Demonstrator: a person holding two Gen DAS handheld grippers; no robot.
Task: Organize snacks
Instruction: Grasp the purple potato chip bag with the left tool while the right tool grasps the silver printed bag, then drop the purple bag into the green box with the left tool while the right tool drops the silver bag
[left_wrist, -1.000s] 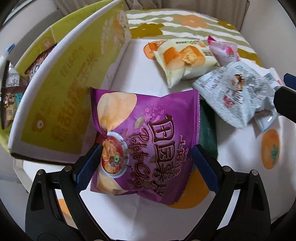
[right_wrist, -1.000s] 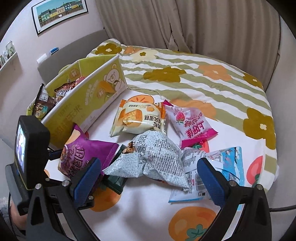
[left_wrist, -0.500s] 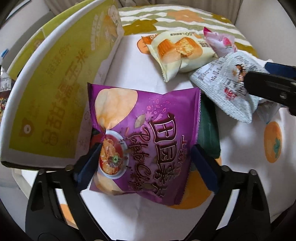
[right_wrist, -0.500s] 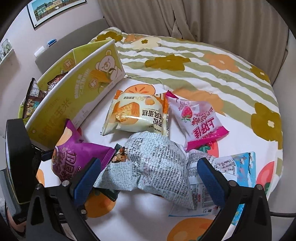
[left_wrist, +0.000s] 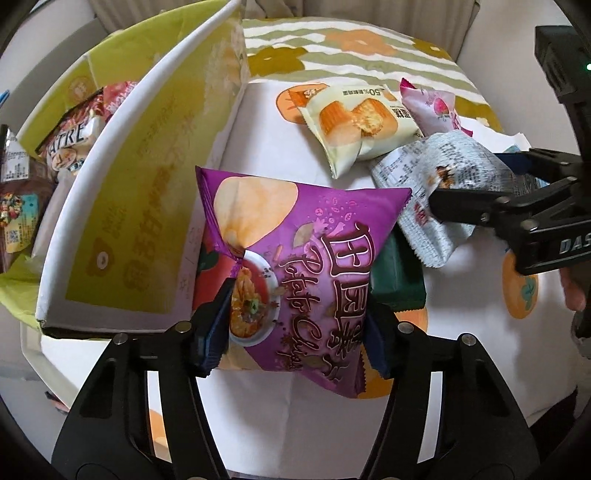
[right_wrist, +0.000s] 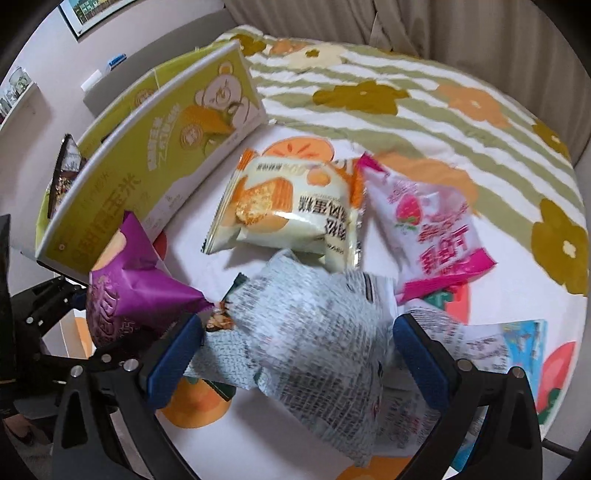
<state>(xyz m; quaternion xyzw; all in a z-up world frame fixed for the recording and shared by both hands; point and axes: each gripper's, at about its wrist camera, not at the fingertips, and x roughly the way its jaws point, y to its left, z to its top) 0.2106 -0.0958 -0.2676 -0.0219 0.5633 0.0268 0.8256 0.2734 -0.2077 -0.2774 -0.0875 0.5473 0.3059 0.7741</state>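
My left gripper (left_wrist: 295, 328) is shut on a purple potato chip bag (left_wrist: 299, 258) and holds it above the cloth, next to the yellow-green box (left_wrist: 122, 206). The purple bag also shows in the right wrist view (right_wrist: 125, 291). My right gripper (right_wrist: 299, 354) is open, its fingers on either side of a silver-grey printed snack pack (right_wrist: 321, 332), which also shows in the left wrist view (left_wrist: 454, 177). A cream cake pack (right_wrist: 291, 210) and a pink strawberry pack (right_wrist: 424, 221) lie behind it.
The box (right_wrist: 155, 166) stands at the left with several snack bags (left_wrist: 70, 136) inside. A dark green pack (left_wrist: 399, 277) lies under the purple bag. A blue-printed pack (right_wrist: 517, 343) lies at the right. The persimmon-print cloth (right_wrist: 258, 443) covers a striped flowered bedspread (right_wrist: 369, 96).
My left gripper has closed on the purple bag and lifted it. My right gripper has moved forward and narrowed around the silver-grey pack.
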